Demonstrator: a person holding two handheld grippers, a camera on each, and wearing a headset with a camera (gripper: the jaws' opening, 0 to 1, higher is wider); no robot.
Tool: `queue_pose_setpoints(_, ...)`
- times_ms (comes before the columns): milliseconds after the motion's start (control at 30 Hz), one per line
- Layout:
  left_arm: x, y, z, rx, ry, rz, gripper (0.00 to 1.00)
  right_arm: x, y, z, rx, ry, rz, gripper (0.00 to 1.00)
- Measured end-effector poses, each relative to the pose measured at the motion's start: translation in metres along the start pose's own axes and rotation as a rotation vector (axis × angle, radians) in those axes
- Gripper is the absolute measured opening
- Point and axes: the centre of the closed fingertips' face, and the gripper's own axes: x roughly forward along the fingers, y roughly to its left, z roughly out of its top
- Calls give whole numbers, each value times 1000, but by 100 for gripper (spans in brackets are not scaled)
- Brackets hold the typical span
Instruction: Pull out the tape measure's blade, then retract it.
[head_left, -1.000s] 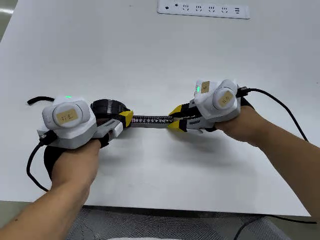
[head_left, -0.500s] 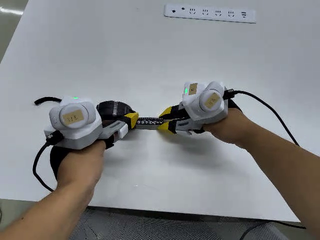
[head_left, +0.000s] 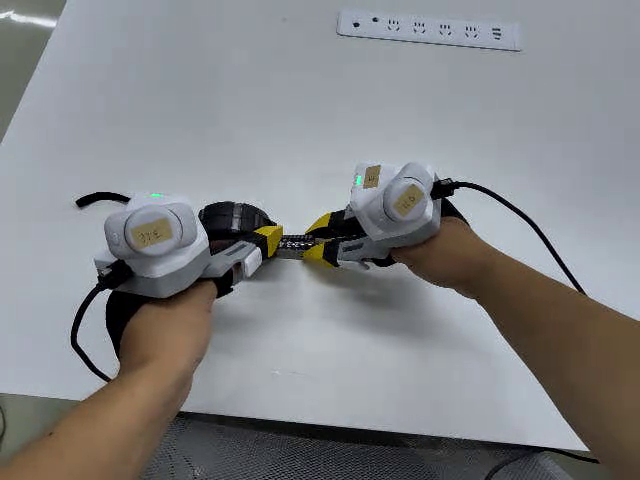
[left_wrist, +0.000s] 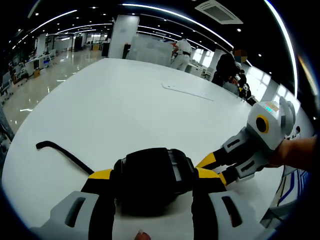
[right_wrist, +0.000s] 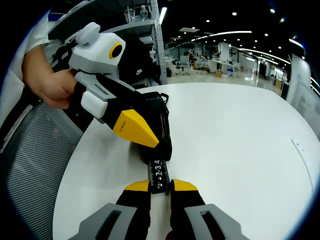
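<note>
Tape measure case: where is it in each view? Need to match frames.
Head view: tape measure case, left of centre, beside the short exposed blade.
Left gripper view: bottom centre, clamped between yellow-tipped jaws.
Right gripper view: centre, just beyond the blade.
Shared landmark: white power strip.

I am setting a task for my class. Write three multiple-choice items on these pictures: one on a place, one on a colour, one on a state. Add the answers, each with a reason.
1. Where is the power strip?
A. on the table, past the case
B. at the near edge
C. on the floor

2. What colour are the right gripper's tips?
A. red
B. yellow
C. green

3. What does it hold?
A. nothing
B. a cable
C. the blade

Answers:
1 A: the head view shows it farther up the table.
2 B: both tips are yellow.
3 C: its jaws pinch the blade's end.
</note>
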Motion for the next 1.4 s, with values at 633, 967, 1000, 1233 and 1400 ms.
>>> queue_pose_setpoints(633, 0, 0, 1, -14, -3, -7, 57, 16, 1, 14, 7, -15, 17, 11)
queue_pose_setpoints(967, -1, 0, 2, -19, -5, -12, 58, 18, 1, 17, 11, -21, 20, 11)
queue_pose_setpoints(1000, -1, 0, 1, -19, -5, -12, 58, 18, 1, 17, 10, -21, 20, 11)
queue_pose_setpoints(1233, -1, -1, 1, -20, -7, -12, 58, 19, 2, 17, 10, -16, 16, 11)
queue_pose_setpoints(1400, -1, -1, 1, -29, 0, -19, 59, 19, 2, 17, 21, -11, 10, 12)
